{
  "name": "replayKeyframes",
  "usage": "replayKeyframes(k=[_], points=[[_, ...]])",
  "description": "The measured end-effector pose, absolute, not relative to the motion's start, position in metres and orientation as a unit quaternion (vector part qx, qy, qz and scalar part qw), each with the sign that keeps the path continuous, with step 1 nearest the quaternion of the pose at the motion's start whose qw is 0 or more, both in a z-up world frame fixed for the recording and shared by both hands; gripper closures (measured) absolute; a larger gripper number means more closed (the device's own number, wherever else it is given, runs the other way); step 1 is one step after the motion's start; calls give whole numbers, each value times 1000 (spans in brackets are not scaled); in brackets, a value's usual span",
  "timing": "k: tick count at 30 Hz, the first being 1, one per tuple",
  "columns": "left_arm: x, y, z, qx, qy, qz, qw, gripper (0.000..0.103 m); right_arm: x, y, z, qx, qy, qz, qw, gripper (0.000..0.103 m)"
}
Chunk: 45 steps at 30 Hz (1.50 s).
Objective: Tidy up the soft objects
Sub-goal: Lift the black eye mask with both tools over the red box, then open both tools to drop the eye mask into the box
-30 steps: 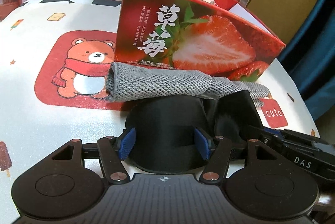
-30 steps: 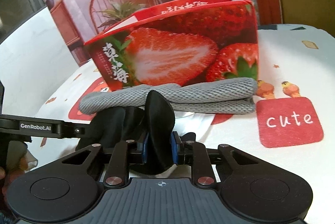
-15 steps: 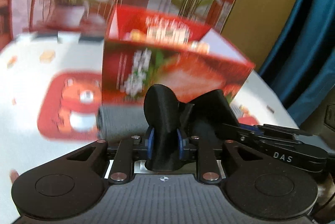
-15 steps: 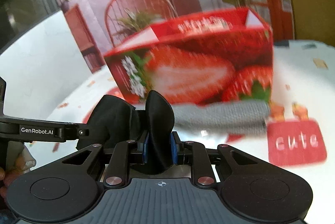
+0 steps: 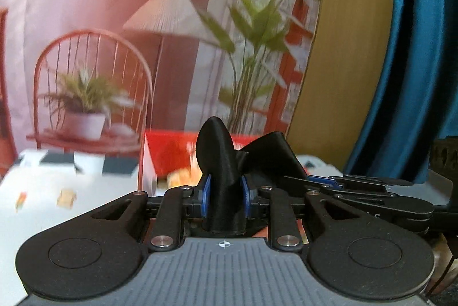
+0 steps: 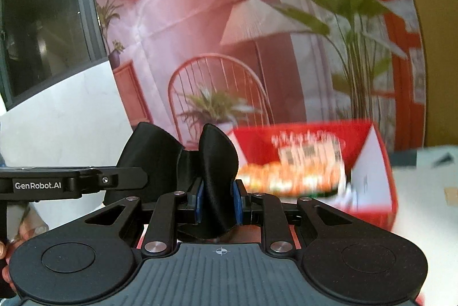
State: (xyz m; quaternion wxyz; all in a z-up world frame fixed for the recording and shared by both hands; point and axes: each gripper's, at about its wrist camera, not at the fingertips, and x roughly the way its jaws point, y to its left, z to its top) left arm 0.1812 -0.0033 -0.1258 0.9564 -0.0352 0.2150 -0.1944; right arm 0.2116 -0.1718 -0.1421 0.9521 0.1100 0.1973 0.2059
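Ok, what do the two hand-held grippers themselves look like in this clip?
Both match: left hand-held gripper and right hand-held gripper have matte black curved fingers, blue pads, black linkage bars with silver rivets and a ribbed grey body with a crosshair mark. White GenRobot.AI lettering shows on the left one's side.

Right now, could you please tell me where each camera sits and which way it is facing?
Left wrist: sits on the left gripper, jaws shut, facing the red strawberry box and backdrop; the right gripper shows alongside.
Right wrist: sits on the right gripper, jaws shut, facing the same box; the left gripper shows alongside.
Shared: box, backdrop.
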Motion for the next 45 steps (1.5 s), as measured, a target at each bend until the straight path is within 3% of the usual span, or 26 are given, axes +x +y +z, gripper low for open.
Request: replayKeyframes(k=[8,17,21,27,35,43,45], points=[[237,-26,-108,-19,203,-187,961,80,269,-183,-113,98,193,171,961,84],[280,-43,-148,-8,290,-196,937,79,296,-197,-150,104,263,133,950,83],[284,-44,-162,16,305,-186,934,60,301,-205,-172,120,301,112,939,83],[283,-28,-164,17,305,-175,936,53,304,-213,-188,110,329,89,934,83],[285,-20,-161,11,308,-165,937,52,307,-202,-196,124,358,104,919,82],[272,-7,-162,-7,305,-163,938,42,291,-213,-186,111,322,52,939,59],[264,-2,-162,-9,300,-163,940,42,282,-217,-182,101,304,34,947,46]])
